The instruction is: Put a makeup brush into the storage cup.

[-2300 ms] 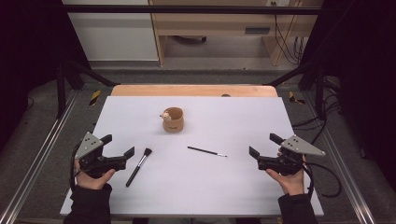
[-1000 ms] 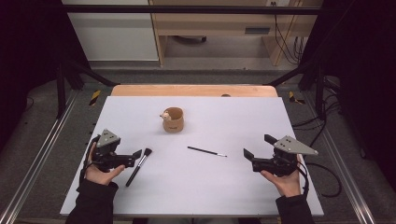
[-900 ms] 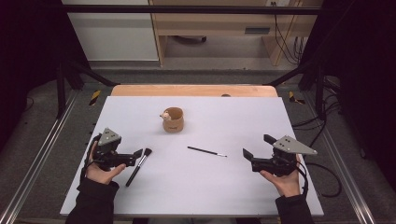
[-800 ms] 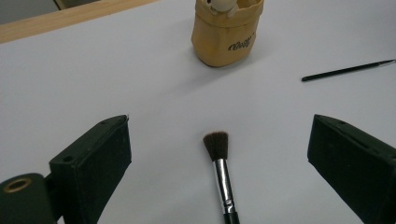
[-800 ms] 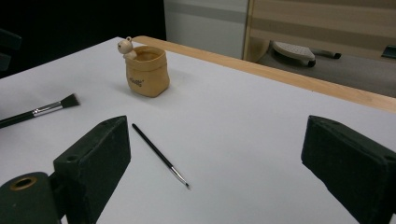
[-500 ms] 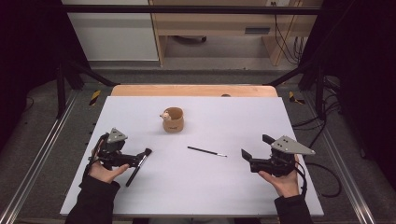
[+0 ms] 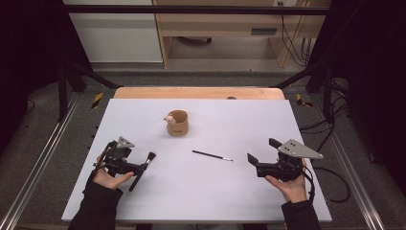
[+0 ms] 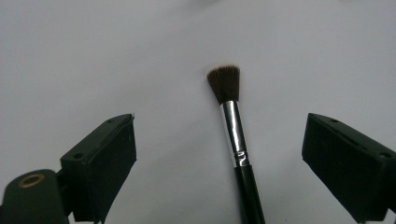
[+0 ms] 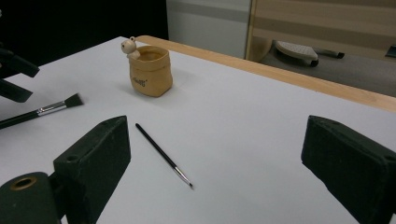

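Brush between parted jaws, not yet gripped

Makeup brush [image 8: 236,154] lies flat on the white table [image 7: 215,201], its handle between the left gripper's [image 7: 139,168] jaws, which have just been closing but stand apart, untouching. Likely light, stiff, slippery; best pinched on the black handle below the ferrule. The right gripper [image 7: 252,160] hovers, jaws apart.

Brush handle [image 8: 247,191] cut off below

Two black grippers, left gripper [image 7: 141,167] and right gripper [image 7: 253,162]: blocky jaws, grey three-cornered top plates, trailing black cables; dark sleeves.
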Motion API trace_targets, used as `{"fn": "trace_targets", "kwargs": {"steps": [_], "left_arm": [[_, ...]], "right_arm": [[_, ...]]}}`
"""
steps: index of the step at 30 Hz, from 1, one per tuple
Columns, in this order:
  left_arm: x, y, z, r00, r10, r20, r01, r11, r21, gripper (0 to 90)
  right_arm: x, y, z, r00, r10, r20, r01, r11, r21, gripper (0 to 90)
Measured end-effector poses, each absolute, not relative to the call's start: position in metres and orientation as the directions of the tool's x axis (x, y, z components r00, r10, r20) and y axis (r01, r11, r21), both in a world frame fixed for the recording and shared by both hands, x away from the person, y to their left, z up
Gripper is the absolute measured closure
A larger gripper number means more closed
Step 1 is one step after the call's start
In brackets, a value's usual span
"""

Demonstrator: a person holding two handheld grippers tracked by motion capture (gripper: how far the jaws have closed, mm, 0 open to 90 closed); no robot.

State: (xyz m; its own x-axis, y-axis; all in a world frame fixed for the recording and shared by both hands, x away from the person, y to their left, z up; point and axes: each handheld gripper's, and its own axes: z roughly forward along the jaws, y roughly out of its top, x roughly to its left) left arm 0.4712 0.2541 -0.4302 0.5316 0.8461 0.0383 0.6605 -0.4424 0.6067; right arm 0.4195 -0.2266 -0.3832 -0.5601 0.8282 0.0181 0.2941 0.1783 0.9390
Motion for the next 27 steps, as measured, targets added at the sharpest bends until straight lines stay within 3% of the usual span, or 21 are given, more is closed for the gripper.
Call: {"fn": "trace_targets", "kwargs": {"steps": [13, 27], "left_arm": [[0.473, 0.245, -0.441, 0.551, 0.833, 0.054, 0.687, -0.489, 0.538, 21.7], [0.475, 0.240, -0.450, 0.561, 0.827, 0.038, 0.721, -0.511, 0.467, 47.2]], "right_arm": [[0.419, -0.227, -0.383, -0.560, 0.829, 0.019, 0.296, 0.179, 0.938, 8.7], [0.419, -0.225, -0.383, -0.565, 0.825, 0.016, 0.297, 0.186, 0.937, 8.7]]}}
